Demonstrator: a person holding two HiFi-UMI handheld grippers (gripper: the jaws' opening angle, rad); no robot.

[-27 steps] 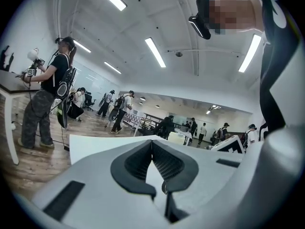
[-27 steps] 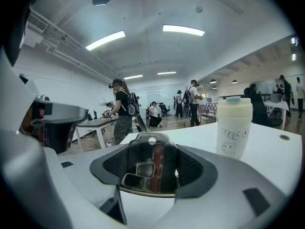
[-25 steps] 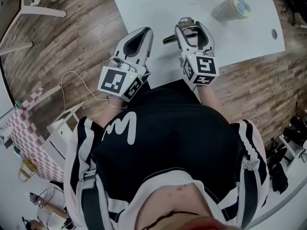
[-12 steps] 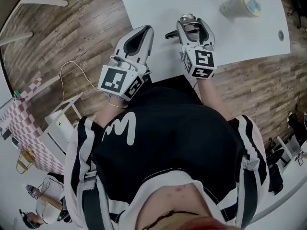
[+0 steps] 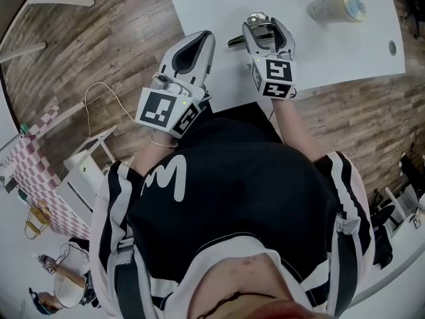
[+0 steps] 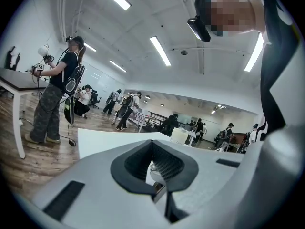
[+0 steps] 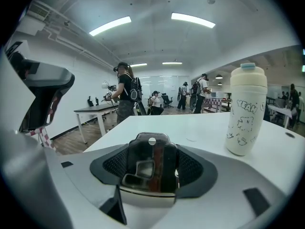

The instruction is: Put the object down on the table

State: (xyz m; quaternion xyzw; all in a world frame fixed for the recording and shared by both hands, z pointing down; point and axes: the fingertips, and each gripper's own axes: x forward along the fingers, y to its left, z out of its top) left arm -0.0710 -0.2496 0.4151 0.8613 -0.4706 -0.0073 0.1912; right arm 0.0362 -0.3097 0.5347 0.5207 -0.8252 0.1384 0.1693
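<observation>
My right gripper (image 5: 264, 26) is shut on a dark, shiny metal object (image 5: 259, 22) whose thin handle (image 5: 234, 42) sticks out to the left, low over the white table (image 5: 219, 2) near its front edge. In the right gripper view the object (image 7: 150, 161) fills the gap between the black pads (image 7: 193, 168). My left gripper (image 5: 201, 40) is over the table's front left corner with its jaws together and nothing between them; the left gripper view shows its pads (image 6: 167, 165) meeting in a V.
A cream tumbler (image 5: 337, 5) with a blue lid stands upright on the table to the right (image 7: 245, 109). A round cable hole (image 5: 392, 45) is near the table's right edge. Wooden floor, a white chair (image 5: 89, 171) and a pink checked cloth (image 5: 33, 161) lie left. Several people stand farther off.
The right gripper has shifted a little forward over the table with the object still in it. The left gripper has hardly moved. The head camera has drifted slightly.
</observation>
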